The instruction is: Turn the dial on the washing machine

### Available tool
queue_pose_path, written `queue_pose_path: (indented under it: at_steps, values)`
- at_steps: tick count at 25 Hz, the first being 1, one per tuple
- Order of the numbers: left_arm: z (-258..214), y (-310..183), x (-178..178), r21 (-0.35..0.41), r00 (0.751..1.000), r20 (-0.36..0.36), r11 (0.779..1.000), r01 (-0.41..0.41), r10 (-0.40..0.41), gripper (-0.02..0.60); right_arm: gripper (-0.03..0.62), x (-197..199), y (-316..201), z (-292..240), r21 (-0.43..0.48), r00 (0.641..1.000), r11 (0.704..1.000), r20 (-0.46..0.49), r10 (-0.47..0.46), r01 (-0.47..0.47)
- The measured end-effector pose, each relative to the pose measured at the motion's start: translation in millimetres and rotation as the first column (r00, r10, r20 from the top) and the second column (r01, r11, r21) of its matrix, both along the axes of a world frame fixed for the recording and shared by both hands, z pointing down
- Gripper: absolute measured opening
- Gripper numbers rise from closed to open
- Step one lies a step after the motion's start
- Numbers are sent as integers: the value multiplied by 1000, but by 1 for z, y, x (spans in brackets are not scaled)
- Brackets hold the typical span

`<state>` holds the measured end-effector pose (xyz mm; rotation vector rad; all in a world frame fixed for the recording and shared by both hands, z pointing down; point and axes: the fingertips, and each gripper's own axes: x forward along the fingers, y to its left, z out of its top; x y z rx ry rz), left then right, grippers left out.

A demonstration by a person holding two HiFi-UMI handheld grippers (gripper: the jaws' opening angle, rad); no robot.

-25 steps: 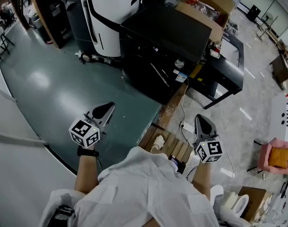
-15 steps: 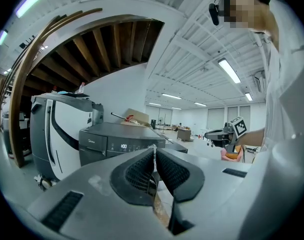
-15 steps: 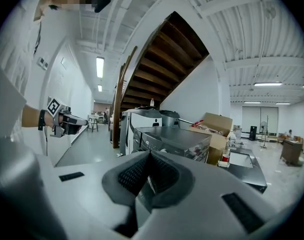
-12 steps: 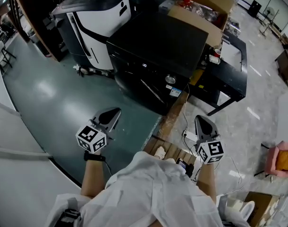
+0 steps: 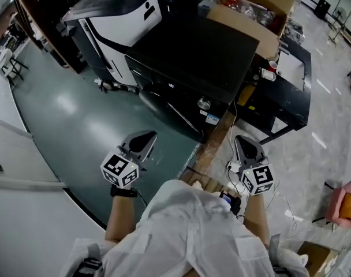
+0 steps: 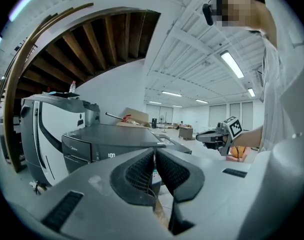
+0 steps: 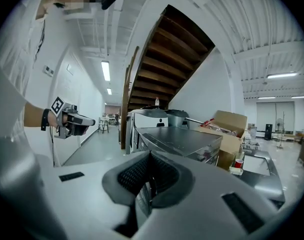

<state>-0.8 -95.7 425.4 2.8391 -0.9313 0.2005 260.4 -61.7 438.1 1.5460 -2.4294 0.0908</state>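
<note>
The black washing machine (image 5: pixel 193 56) stands ahead of me, and its round silver dial (image 5: pixel 204 103) sits on the front panel near the right corner. My left gripper (image 5: pixel 145 137) hovers over the green floor, short of the machine's front, jaws shut and empty. Off to the right, my right gripper (image 5: pixel 241 139) is held below the dial, well apart from it, also shut on nothing. In the left gripper view the shut left gripper (image 6: pixel 154 152) points at the washing machine (image 6: pixel 112 139). In the right gripper view the shut right gripper (image 7: pixel 150 156) faces the washing machine (image 7: pixel 184 139) too.
A white and black appliance (image 5: pixel 126 16) stands left of the washer. An open cardboard box (image 5: pixel 250 7) is behind it, and a black table (image 5: pixel 288 79) with a red cup (image 5: pixel 272 64) is to the right. A wooden pallet (image 5: pixel 213 146) and a power strip (image 5: pixel 229 167) lie near my feet.
Both grippers have drifted a little closer to the washing machine's front, and the head view has shifted with them. Both stay shut and empty.
</note>
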Motion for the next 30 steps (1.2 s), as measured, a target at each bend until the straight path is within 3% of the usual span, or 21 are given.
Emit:
queue_pose_path:
  at_steps: [11, 25, 30]
  values:
    - [-6, -9, 14, 0, 999, -23, 999, -44, 44, 17, 3, -10, -25, 18, -48, 1000, 999, 19, -18, 19]
    - [5, -28, -60, -26, 997, -73, 999, 31, -33, 17, 3, -52, -54, 9, -70, 998, 997, -56, -36, 32]
    - [14, -26, -71, -42, 995, -80, 998, 52, -55, 17, 3, -57, -57, 11, -84, 997, 996, -70, -42, 36]
